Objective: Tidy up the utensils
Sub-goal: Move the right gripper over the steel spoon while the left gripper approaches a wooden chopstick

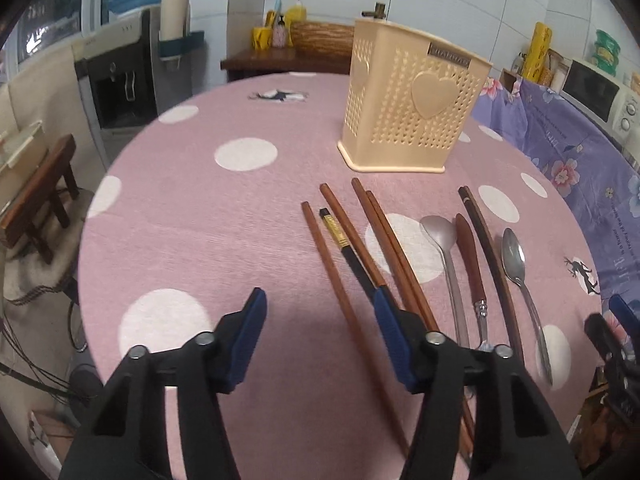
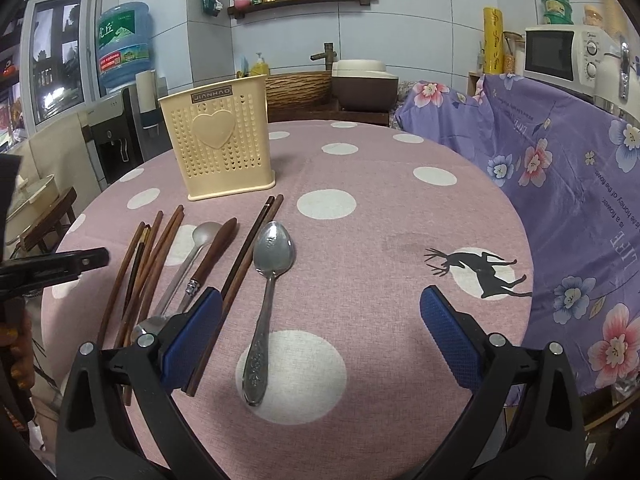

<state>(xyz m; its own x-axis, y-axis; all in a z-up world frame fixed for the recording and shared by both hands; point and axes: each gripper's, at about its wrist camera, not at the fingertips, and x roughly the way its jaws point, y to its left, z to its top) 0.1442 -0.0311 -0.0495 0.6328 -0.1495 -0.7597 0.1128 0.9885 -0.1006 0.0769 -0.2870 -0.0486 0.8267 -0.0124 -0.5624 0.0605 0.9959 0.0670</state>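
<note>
The cream utensil holder (image 1: 412,100), perforated and marked with a raised heart, stood upright on the round surface (image 1: 240,208) covered in pink cloth with white dots. All the cutlery lay flat on the cloth just in front of the holder, spread in a rough fan with the ends pointing toward it.

Taken from the holder's left side across to its right, there lay a single brown chopstick (image 1: 320,256), a black chopstick with a gold band (image 1: 344,244), another brown chopstick (image 1: 348,232), then a pair of brown chopsticks (image 1: 388,240) lying touching each other. Next came a dull grey spoon (image 1: 440,236), a wooden-handled utensil (image 1: 470,260) whose working end was hidden, a pair of dark chopsticks (image 1: 484,240), and farthest right a shiny steel spoon (image 2: 272,256) with a patterned handle, bowl toward the holder.

The left claw (image 1: 318,308) hung above the cloth in front of the holder with its blue pads wide apart and nothing between them; its right-hand pad sat over the near part of the black chopstick, though contact could not be judged. The right claw (image 2: 322,306) was likewise spread wide and empty, in front of and to the right of the holder, the steel spoon lying in the gap between its pads and its left pad overlapping the dark chopsticks in that view.

A purple flowered cloth (image 2: 560,200) draped something to the right of the holder.
</note>
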